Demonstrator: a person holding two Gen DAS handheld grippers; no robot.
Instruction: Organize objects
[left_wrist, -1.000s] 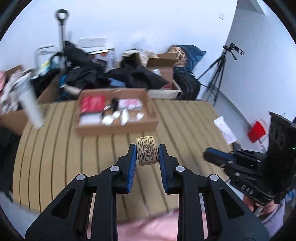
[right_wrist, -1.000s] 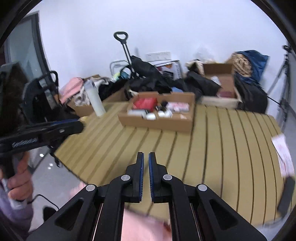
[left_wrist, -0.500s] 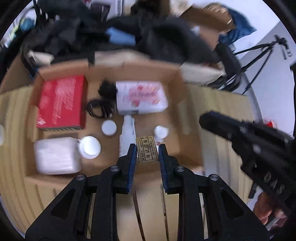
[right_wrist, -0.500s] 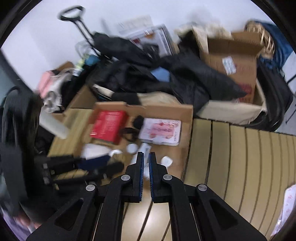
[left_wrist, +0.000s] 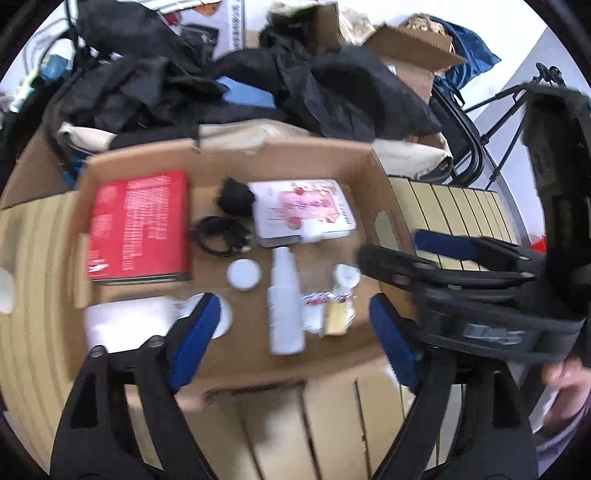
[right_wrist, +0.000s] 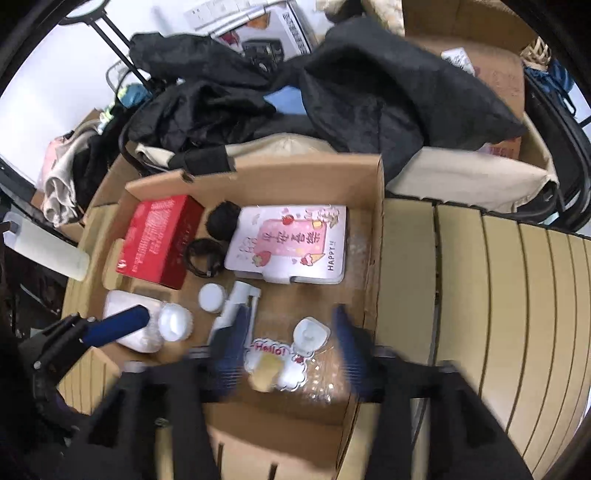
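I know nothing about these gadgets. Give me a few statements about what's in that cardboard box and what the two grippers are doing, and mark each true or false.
1. A red box lies inside the cardboard box. True.
2. The left gripper is clamped on the small tan block. False: its jaws are opening and the block lies loose in the box.
3. A white spray bottle lies beside the tan block. True.
4. The pink card stands upright against the box wall. False: it lies flat on the box floor.
5. The right gripper holds the round white lid. False: its jaws are opening with nothing gripped.
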